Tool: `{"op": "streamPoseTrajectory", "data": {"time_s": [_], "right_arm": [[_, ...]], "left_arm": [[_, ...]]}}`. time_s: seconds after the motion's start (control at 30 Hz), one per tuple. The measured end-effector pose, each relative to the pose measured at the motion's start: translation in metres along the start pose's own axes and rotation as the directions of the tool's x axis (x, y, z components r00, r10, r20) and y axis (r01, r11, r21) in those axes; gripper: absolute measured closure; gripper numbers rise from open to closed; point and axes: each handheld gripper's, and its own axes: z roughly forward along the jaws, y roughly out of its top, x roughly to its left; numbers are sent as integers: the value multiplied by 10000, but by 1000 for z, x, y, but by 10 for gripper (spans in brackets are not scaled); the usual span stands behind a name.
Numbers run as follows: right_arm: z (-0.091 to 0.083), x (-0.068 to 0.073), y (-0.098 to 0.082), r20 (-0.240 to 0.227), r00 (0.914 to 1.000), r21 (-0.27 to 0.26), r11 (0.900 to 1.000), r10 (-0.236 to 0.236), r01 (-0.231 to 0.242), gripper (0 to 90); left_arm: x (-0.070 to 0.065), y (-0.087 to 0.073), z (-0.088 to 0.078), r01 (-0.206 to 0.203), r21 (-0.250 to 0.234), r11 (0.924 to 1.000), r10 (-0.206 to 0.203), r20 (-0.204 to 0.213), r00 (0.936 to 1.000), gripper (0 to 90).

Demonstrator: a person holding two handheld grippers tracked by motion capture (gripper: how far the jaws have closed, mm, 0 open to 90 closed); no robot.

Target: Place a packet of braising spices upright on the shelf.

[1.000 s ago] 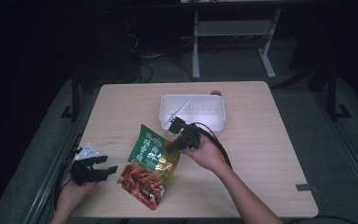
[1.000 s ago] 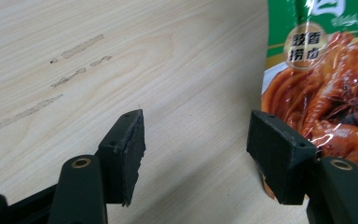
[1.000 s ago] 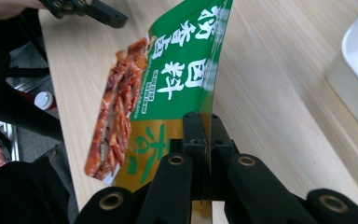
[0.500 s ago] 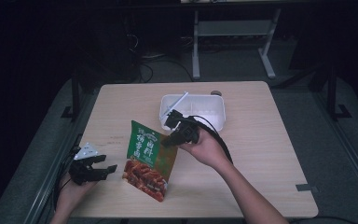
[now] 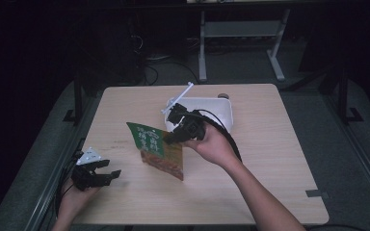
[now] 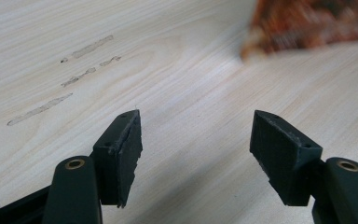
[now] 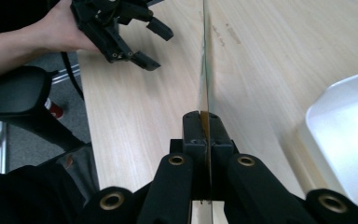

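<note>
A green and red snack bag point(image 5: 158, 150) hangs above the middle of the table, lifted clear of the wood. My right gripper point(image 5: 169, 139) is shut on its right edge; in the right gripper view the bag point(image 7: 204, 65) shows edge-on as a thin line between the closed jaws of that gripper point(image 7: 203, 122). My left gripper point(image 5: 107, 175) rests open near the table's front left corner, away from the bag. In the left gripper view its jaws stand wide apart over bare wood point(image 6: 196, 130), with a blurred corner of the bag point(image 6: 307, 23) at top right.
A white plastic bin point(image 5: 221, 109) stands behind the right hand, toward the table's far side. A white stick point(image 5: 177, 97) leans at the bin's left end. Faint marks point(image 6: 70, 70) streak the wood. The table edge point(image 7: 86, 107) runs beside the left hand.
The right gripper has raised the bag off the table and swung it upright, toward the bin. The left gripper has stayed put.
</note>
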Motion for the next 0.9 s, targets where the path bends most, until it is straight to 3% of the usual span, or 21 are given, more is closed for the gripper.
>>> {"op": "streamPoseTrajectory", "data": {"time_s": [0.4,0.67,0.9], "right_arm": [[-26,-15,9,207,9983,-430,9977,540,-530,900],[-44,-16,22,631,9972,-583,9976,402,-365,900],[-63,-23,31,1064,9925,-773,9957,597,-516,900]], "left_arm": [[-1,0,0,-18,-29,10000,18,-26,10000,328],[-1,0,0,-8,-29,10000,8,-31,10000,319],[-1,0,0,5,-26,10000,-5,-44,10000,312]]}}
